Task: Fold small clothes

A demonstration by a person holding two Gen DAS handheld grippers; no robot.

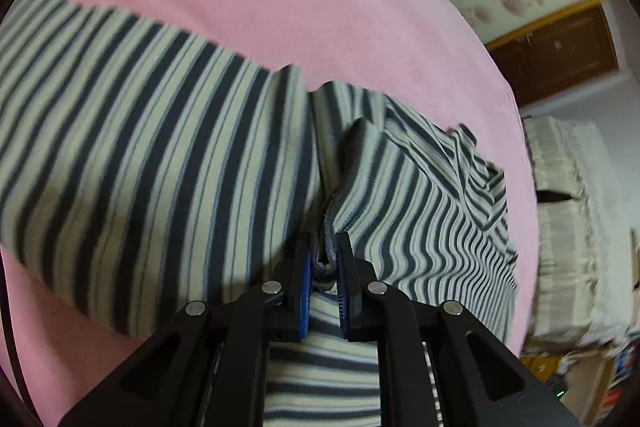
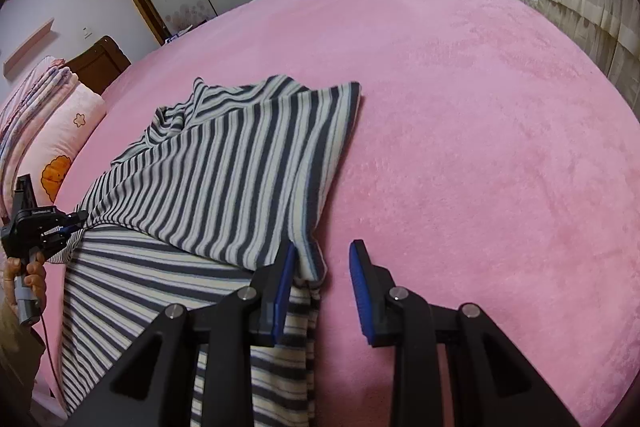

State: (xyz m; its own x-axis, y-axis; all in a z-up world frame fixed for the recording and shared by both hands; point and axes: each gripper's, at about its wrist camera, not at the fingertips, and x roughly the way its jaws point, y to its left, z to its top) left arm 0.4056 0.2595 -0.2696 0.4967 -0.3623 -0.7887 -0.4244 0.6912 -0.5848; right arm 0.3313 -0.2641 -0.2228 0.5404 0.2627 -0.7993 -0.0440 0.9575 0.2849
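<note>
The left gripper (image 1: 324, 259) pinches the striped garment's (image 2: 224, 163) dark hem at lower centre, while the right gripper (image 2: 322, 279), jaws spread, hangs just beside its lower-right edge on the pink blanket (image 2: 460, 107).

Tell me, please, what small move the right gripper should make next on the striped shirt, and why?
Probably close the right gripper on the folded corner of the striped shirt. Its jaws stand open with the corner just inside the left pad, while the left gripper is already shut on the far edge, so both sides could then lift together.
</note>
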